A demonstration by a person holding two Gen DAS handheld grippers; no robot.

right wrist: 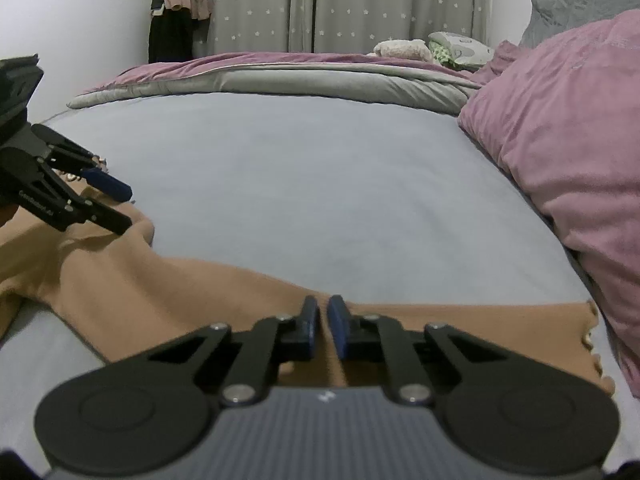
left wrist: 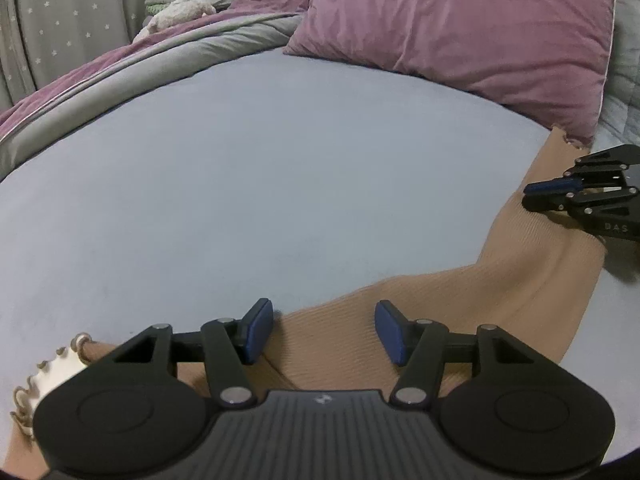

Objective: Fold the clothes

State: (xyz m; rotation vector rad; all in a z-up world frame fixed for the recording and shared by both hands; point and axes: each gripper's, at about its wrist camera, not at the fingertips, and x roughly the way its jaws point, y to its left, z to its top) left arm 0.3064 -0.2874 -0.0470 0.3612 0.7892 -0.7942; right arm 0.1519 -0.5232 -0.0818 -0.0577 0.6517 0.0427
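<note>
Across the near edge of the bed's pale blue sheet (right wrist: 320,184) your tan ribbed garment (left wrist: 520,280) lies stretched, its scalloped hem (right wrist: 592,340) just beside the mauve pillow (left wrist: 460,28). Your right claw (right wrist: 324,330) is pinched together on a fold of that garment. Your left claw (left wrist: 324,330) hangs over the cloth with its blue pads (left wrist: 258,330) apart, gripping nothing. A folded duvet (right wrist: 320,80) lies along the far side.

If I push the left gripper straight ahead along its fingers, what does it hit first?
The left gripper is open over the tan garment. Straight ahead lies the garment's edge, then bare blue sheet; the pink pillow looks far beyond.
</note>
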